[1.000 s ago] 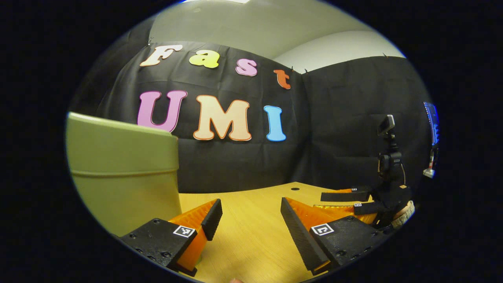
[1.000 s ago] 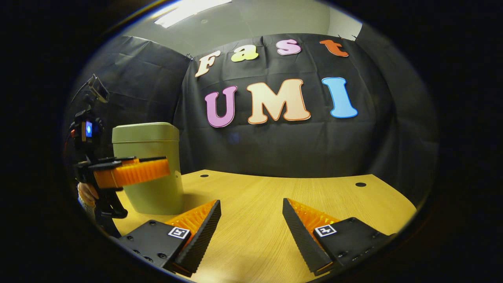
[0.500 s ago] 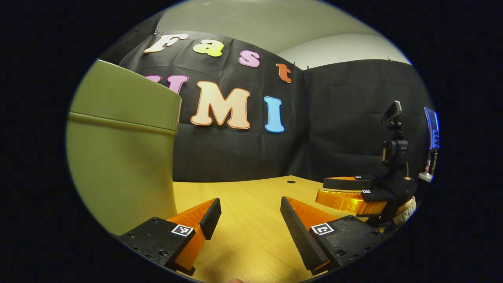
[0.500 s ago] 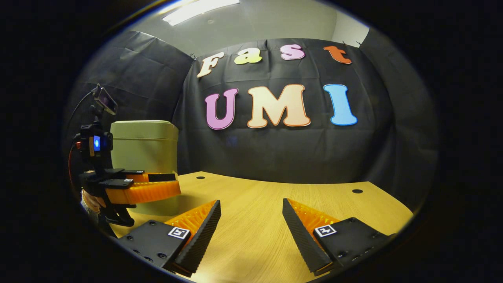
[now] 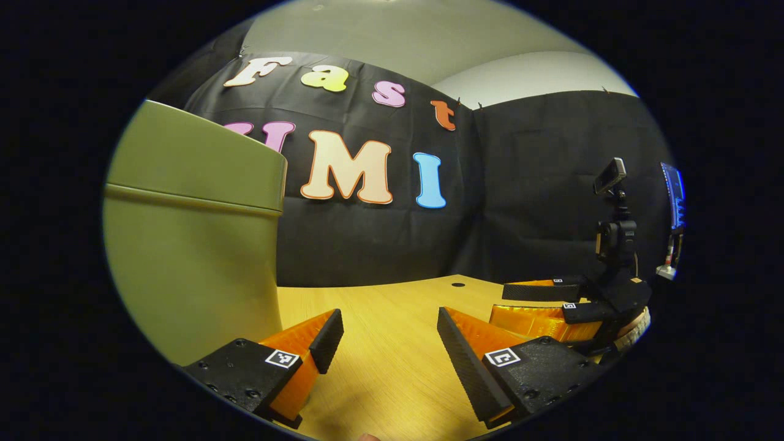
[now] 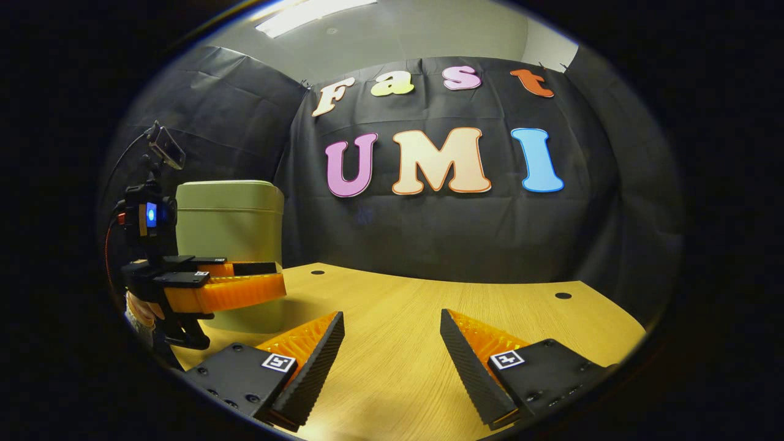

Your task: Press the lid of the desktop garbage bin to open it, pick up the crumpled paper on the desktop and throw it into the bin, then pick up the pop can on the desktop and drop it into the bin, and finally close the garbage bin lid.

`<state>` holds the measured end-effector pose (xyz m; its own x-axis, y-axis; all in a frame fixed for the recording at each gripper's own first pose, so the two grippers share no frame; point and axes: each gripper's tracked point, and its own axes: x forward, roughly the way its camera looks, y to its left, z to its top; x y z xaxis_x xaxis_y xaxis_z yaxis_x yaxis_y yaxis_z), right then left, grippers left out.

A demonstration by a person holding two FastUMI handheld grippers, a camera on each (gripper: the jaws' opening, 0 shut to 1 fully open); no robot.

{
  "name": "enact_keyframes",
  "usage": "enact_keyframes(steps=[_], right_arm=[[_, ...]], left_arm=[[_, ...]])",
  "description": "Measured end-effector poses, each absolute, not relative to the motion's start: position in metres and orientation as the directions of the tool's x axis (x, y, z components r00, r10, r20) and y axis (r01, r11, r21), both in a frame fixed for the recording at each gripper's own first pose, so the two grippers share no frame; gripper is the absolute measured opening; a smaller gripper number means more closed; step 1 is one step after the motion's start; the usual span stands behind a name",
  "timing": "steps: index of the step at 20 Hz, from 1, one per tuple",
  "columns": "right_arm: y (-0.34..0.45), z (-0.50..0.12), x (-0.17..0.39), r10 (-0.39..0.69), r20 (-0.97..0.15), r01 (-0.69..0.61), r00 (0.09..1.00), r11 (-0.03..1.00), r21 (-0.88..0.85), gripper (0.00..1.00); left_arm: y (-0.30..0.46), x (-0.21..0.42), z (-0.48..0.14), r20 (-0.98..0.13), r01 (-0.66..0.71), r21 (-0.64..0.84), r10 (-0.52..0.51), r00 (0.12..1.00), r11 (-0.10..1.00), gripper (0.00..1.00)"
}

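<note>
— Wood-grain desk [image 6: 404,331] under both tools: how do the tongs stand?

— Spread, both of them. The right gripper [image 6: 392,343] hovers low over bare desktop, jaws wide, nothing between them. The left gripper [image 5: 389,337] is likewise parted and holds nothing; the bin [image 5: 190,245] rises just beside its left finger. Whether that finger touches the wall cannot be told.

— And the bin itself?

— Pale green, upright, lid [image 6: 229,195] down and seated flush on the rim. In the right gripper view the bin [image 6: 245,226] stands at the desk's far left, close to the black cloth wall [image 6: 429,233], with the left gripper [image 6: 245,285] held level in front of its lower half, a hand [image 6: 139,309] behind it.

— Room to move?

— Plenty to the right. From the bin's base the desktop runs open across to the far edge, broken by two small dark holes [image 6: 562,296]. In the left gripper view the right gripper [image 5: 539,306] sits well apart to the right, near that side's edge, a camera mount [image 5: 615,236] above it.
</note>
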<state>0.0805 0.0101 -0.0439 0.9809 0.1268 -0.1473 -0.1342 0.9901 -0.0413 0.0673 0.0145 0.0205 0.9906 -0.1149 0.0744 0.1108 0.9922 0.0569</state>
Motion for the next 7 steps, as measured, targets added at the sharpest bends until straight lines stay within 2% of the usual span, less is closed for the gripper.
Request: enact_keyframes(steps=[7], right_arm=[[0.011,-0.0407,0.0816,0.13,-0.138,-0.136,0.982,0.99,-0.035,0.99]], left_arm=[[0.0114,0.0675,0.0164,0.062,0.119,0.049,-0.122,0.991,0.992,0.94]])
